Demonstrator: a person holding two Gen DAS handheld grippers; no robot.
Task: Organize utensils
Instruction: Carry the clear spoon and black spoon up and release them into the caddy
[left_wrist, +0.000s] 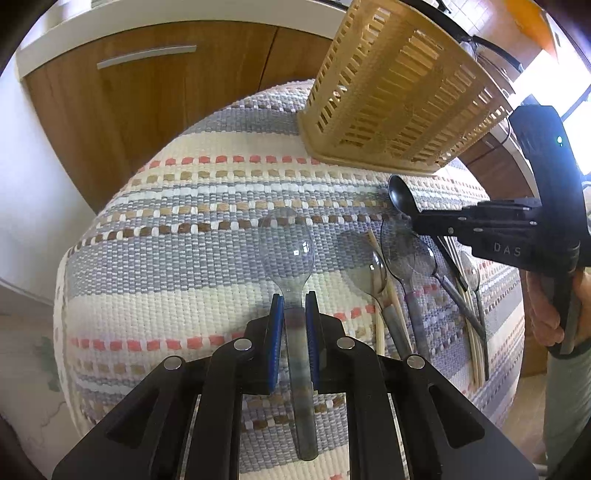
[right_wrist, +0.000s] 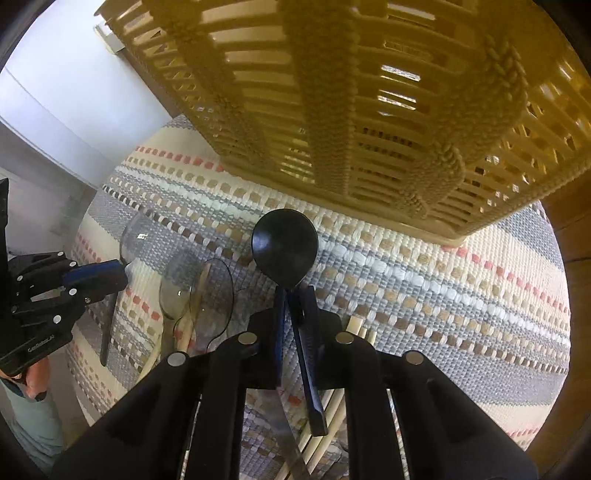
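beside basket (left_wrist: 399, 92) | clear spoons (left_wrist: 369, 273), chopsticks (left_wrist: 476, 354) piled on mat (left_wrist: 184, 258)

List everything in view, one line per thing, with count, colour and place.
clear spoon: one, transparent grey, handle clamped in the left tool, bowl over the mat.
black spoon: one, black, handle clamped in the right tool, near the basket's base.
loose clear spoons: at least three, transparent, lying in a pile on the mat between the two tools.
chopsticks: several, pale wood, mixed into the pile; exact count unclear.
basket: one, tan slotted plastic, standing at the far side of the mat.
mat: one, woven grey, cream and coral stripes, under everything.
cabinet: wood-brown with a metal handle, behind the mat.
left tool: black, blue pads, shut.
right tool: black, blue pads, shut.
hand: one, gripping the right tool's handle.
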